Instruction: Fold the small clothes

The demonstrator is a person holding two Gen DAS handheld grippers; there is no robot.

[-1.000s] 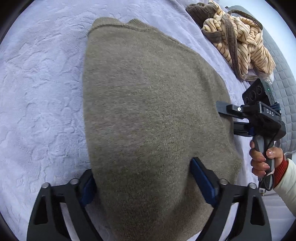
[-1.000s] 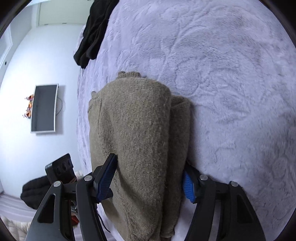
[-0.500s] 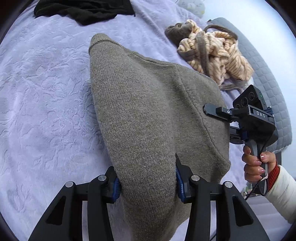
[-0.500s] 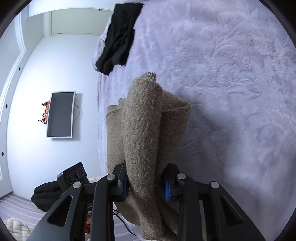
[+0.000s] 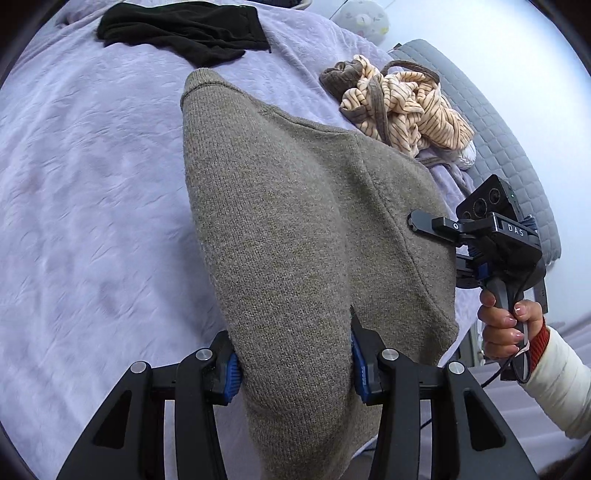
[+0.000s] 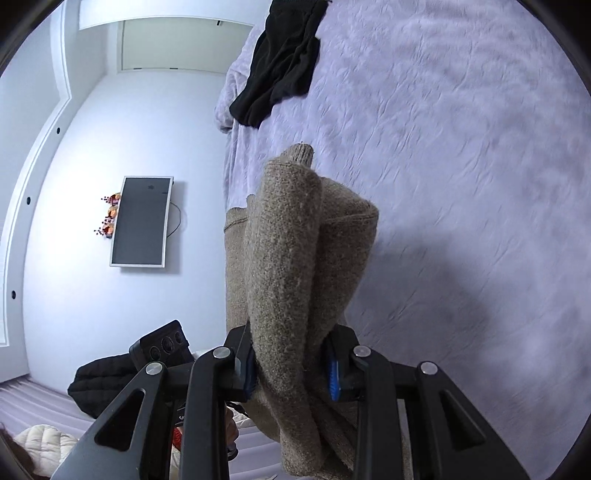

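Hanging sweater (image 5: 295,229) hem, open blanket (image 5: 92,221) left

**Lavender bedspread and what lies on it**

Under my grippers is a bed covered by a pale lavender plush bedspread (image 5: 92,192) with an embossed, crinkled pattern; it fills the left half of my left wrist view and the right half of my right wrist view (image 6: 461,166). A crumpled black fabric garment (image 5: 184,33) lies on it at the top of the left wrist frame, and at the top centre of the right wrist frame (image 6: 284,62), near the bed's edge. At the upper right of the left wrist view, a heap of cream, brown-striped soft clothing (image 5: 402,107) rests on the spread. The far end of a grey-brown knitted sweater (image 5: 295,206) seems to touch the bedspread at frame centre.
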